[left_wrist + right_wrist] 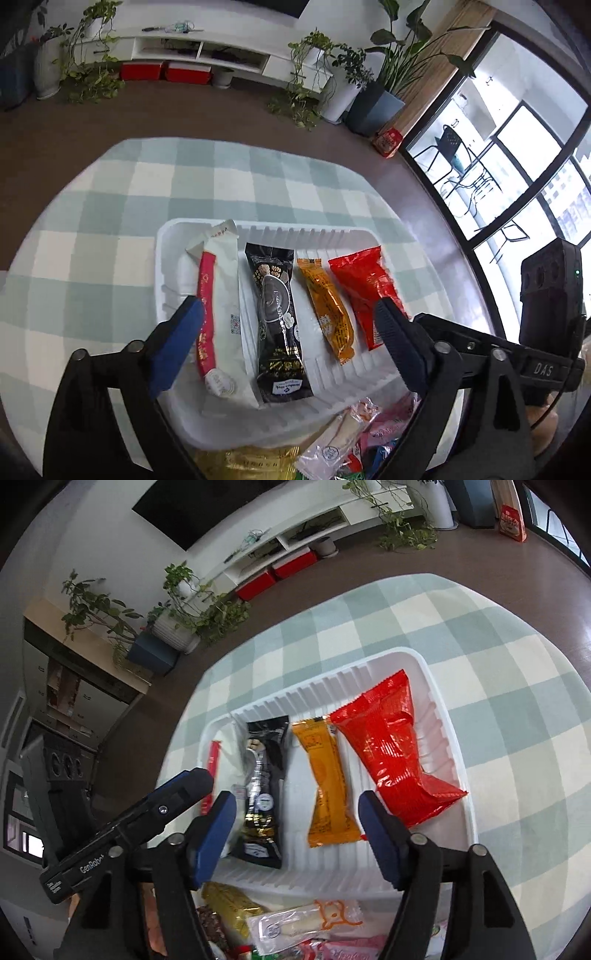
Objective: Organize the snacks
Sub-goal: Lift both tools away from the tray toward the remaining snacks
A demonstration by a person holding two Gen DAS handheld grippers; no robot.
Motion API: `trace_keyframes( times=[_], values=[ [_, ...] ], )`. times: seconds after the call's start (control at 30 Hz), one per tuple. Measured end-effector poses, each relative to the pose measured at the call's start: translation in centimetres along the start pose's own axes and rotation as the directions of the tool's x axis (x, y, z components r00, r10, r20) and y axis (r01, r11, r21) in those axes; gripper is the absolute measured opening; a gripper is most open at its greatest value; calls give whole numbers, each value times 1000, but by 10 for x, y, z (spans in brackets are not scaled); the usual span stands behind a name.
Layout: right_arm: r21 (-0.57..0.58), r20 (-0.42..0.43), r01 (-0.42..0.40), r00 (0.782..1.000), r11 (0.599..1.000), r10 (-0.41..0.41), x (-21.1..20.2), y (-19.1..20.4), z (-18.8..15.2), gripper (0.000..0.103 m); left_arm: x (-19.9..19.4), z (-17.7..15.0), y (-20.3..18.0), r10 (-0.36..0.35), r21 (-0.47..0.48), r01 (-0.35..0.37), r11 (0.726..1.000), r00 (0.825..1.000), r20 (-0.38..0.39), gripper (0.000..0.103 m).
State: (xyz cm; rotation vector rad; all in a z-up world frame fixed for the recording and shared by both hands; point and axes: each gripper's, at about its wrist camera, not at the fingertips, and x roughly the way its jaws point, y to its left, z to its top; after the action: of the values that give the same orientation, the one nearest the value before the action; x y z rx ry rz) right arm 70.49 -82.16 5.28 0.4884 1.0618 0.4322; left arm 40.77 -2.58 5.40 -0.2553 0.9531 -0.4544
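Note:
A white ribbed tray (168, 236) (448, 734) holds several snack packets side by side: a white and red one (221, 295), a black one (277, 317) (264, 786), an orange one (327, 310) (327, 786) and a red one (364, 291) (395, 753). My left gripper (291, 343) is open and empty above the tray's near side. My right gripper (297, 834) is open and empty over the tray's near edge, by the orange packet. A heap of loose snacks (343, 439) (295, 923) lies in front of the tray.
The tray sits on a green and white checked cloth (110, 221) (517, 701). The other gripper's body shows at the right in the left view (546, 325) and at the left in the right view (122, 827). Brown floor, potted plants and a white cabinet lie beyond.

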Motion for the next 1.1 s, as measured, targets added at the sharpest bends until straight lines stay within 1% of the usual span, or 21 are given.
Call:
trace_keyframes(
  times=[0.03, 0.07, 0.1, 0.2, 0.23, 0.3, 0.33, 0.37, 0.4, 0.43, 0.5, 0.53, 0.6, 0.63, 0.73, 0.83, 0.9, 1.0, 1.1],
  values=[
    [-9, 18, -17, 1000, 1000, 17, -10, 3, -3, 82, -17, -4, -2, -4, 19, 4, 1000, 999, 32, 103],
    [-21, 40, -37, 998, 999, 38, -21, 6, -8, 87, -34, -10, -5, -11, 48, 7, 999, 997, 72, 103],
    [-40, 64, -64, 996, 997, 66, -35, 9, -16, 91, -52, -18, -9, -8, 84, -2, 996, 993, 120, 103],
    [-68, 107, -132, 984, 989, 139, -65, 13, -41, 96, -98, -49, -20, -19, 177, -21, 984, 976, 219, 103],
    [-69, 117, -145, 981, 987, 152, -72, 13, -50, 97, -110, -60, -24, -18, 203, -31, 979, 972, 234, 103],
    [-78, 132, -146, 979, 986, 155, -86, 14, -73, 98, -128, -86, -31, 4, 247, -72, 966, 964, 264, 103],
    [-91, 138, -142, 978, 986, 154, -91, 14, -83, 98, -133, -99, -32, 16, 258, -87, 962, 964, 265, 103],
    [-110, 149, -129, 978, 985, 145, -97, 14, -95, 98, -135, -112, -31, 39, 260, -102, 960, 970, 238, 103],
    [-139, 169, -108, 977, 984, 131, -104, 15, -112, 98, -135, -125, -29, 68, 247, -116, 962, 978, 195, 103],
    [-161, 184, -89, 976, 983, 119, -107, 15, -126, 98, -136, -139, -25, 81, 220, -122, 968, 979, 187, 103],
    [-198, 205, -33, 976, 980, 74, -111, 13, -155, 99, -143, -169, -15, 46, 159, -80, 984, 978, 204, 103],
    [-211, 210, -2, 976, 977, 48, -111, 11, -167, 99, -143, -180, -11, 40, 139, -69, 988, 979, 198, 103],
    [-224, 229, 47, 973, 973, 6, -113, 7, -190, 99, -141, -203, -5, 51, 106, -70, 992, 984, 173, 103],
    [-222, 234, 58, 972, 973, -5, -114, 4, -200, 99, -139, -213, -1, 57, 95, -73, 993, 984, 166, 103],
    [-222, 239, 96, 970, 970, -41, -114, -4, -223, 99, -133, -241, 2, 43, 90, -55, 994, 991, 126, 103],
    [-249, 224, 130, 972, 960, -73, -109, -8, -243, 99, -128, -261, -2, 49, 119, -61, 991, 994, 101, 103],
    [-259, 199, 126, 977, 958, -75, -105, -10, -253, 99, -125, -271, -7, 60, 142, -72, 987, 994, 89, 103],
    [-263, 180, 120, 981, 957, -73, -101, -10, -261, 99, -121, -275, -11, 42, 154, -54, 987, 996, 76, 103],
    [-274, 171, 112, 983, 955, -66, -98, -7, -268, 99, -117, -275, -13, 45, 170, -56, 984, 997, 65, 103]
  ],
)
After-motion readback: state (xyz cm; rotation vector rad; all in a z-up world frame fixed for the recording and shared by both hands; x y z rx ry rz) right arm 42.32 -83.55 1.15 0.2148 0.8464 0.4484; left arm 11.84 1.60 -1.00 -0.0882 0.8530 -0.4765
